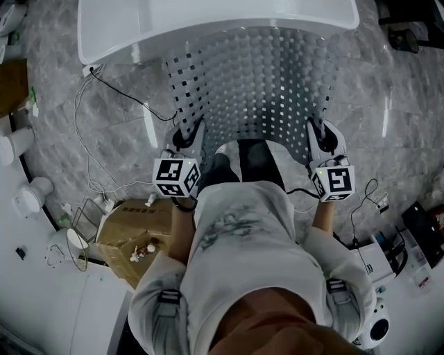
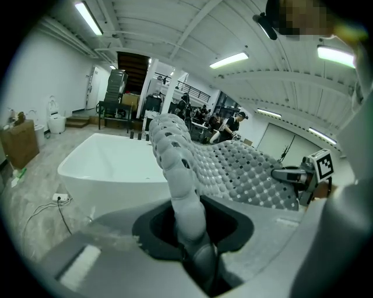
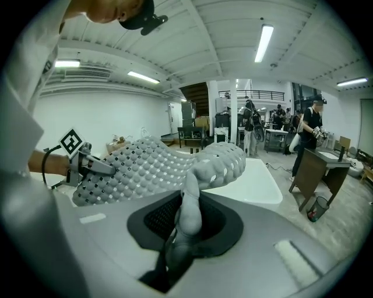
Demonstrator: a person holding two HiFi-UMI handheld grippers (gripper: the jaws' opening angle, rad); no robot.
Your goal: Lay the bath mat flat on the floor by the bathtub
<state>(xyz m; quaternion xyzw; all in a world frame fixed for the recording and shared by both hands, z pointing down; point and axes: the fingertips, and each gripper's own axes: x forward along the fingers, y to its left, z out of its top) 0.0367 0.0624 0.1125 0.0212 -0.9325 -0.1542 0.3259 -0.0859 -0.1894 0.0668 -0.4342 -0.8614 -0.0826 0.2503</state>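
Note:
A grey bath mat (image 1: 257, 83) with bumps and small holes hangs spread between my two grippers, above the marble floor (image 1: 125, 132) in front of the white bathtub (image 1: 208, 21). My left gripper (image 1: 189, 139) is shut on the mat's near left corner; the mat's edge (image 2: 183, 192) runs up from its jaws. Pinching the near right corner, my right gripper (image 1: 316, 139) is shut too, with the mat (image 3: 189, 204) bunched in its jaws. The mat's far end droops toward the tub rim. Each gripper shows in the other's view: the right gripper (image 2: 294, 174), the left gripper (image 3: 93, 166).
A cardboard box (image 1: 135, 232) stands at my left on the floor, next to a wire rack. Cables (image 1: 90, 139) trail over the floor left of the mat. White fixtures line the left wall. More cables and devices (image 1: 388, 236) lie at the right. People stand far back in the hall.

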